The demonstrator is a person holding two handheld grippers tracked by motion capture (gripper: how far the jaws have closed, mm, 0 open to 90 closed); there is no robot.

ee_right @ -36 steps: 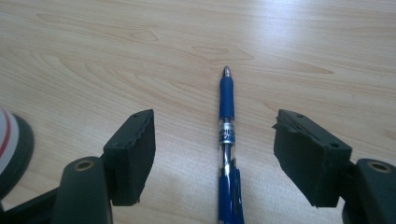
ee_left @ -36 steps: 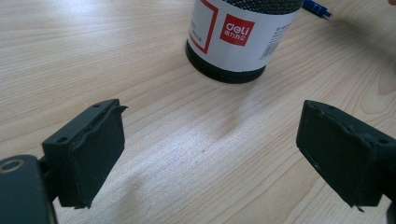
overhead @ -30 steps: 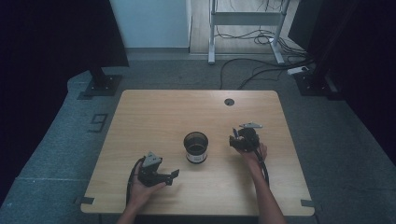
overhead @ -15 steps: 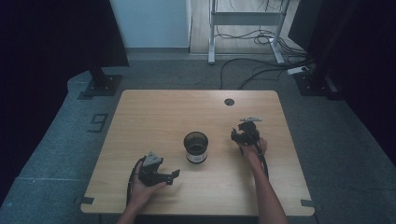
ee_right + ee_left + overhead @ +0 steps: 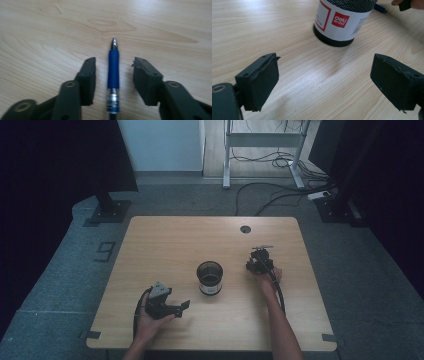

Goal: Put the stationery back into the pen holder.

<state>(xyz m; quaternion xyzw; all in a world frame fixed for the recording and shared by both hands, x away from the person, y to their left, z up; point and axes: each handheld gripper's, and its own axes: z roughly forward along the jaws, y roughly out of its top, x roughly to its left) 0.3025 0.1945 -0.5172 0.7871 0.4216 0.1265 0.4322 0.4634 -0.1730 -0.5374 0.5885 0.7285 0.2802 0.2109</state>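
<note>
- Right gripper (image 5: 113, 82) is low over the table (image 5: 165, 250), jaws spread, one on each side of a blue pen (image 5: 113, 67) lying flat on the wood.
- The pen runs straight down the gap, metal tip pointing away from the camera, blue grip between the pads, touching neither pad as far as I can tell.
- Nice line-up. The step in hand looks like a pinch on that pen, my guess being it goes into the cup (image 5: 209, 277) standing at the table's middle, left of the right gripper.
- To do it well: close evenly on the rubber grip, not the slick metal collar nearer the camera, and keep the pads level with the table so the pen doesn't roll out.
- Lift straight up before swinging across, then tip it upright over the mesh rim.
- Left gripper (image 5: 324, 75) waits near the front-left, jaws wide apart and holding nothing, the cup just ahead of it.
- It could steady the cup if needed; that light holder may tip.
</note>
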